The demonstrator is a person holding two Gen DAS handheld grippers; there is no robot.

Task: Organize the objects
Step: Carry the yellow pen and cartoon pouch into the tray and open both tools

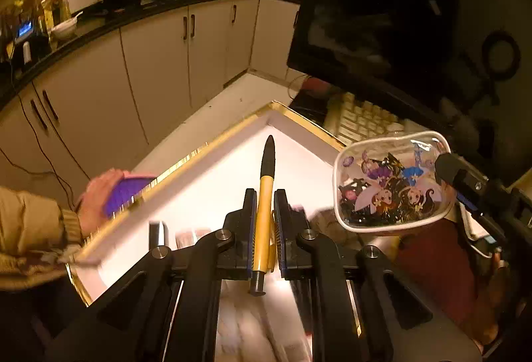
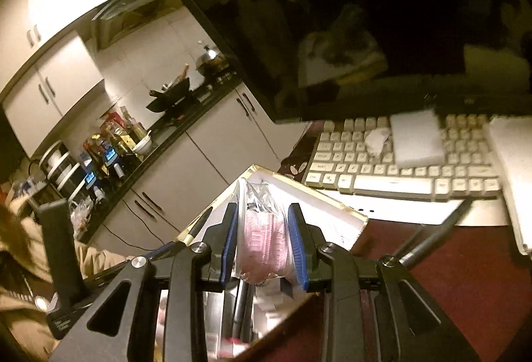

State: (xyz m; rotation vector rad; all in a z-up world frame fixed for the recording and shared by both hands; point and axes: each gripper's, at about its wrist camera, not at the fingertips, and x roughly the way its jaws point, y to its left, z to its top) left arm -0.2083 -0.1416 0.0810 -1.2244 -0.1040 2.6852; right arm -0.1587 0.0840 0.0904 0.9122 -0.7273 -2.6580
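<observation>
Yellow pen (image 1: 264, 212) is clamped in the left tongs (image 1: 265, 202), the cartoon zip pouch (image 2: 262, 229) in the right tongs (image 2: 262, 239); lower each gently into the white box (image 1: 206, 182) beneath before loosening.

The left wrist view sits just behind its own fingers (image 1: 266, 205) and looks steeply down into a white box (image 1: 212, 142), very near. The kitchen counter (image 1: 99, 26) runs from 9 to 12 o'clock and a dark monitor (image 1: 382, 12) stands at 2 o'clock. The right wrist view looks less steeply, with the keyboard (image 2: 399, 162) at 2 o'clock. Both views share the box (image 2: 332, 212), the counter (image 2: 186, 125) and the monitor (image 2: 332, 12).
</observation>
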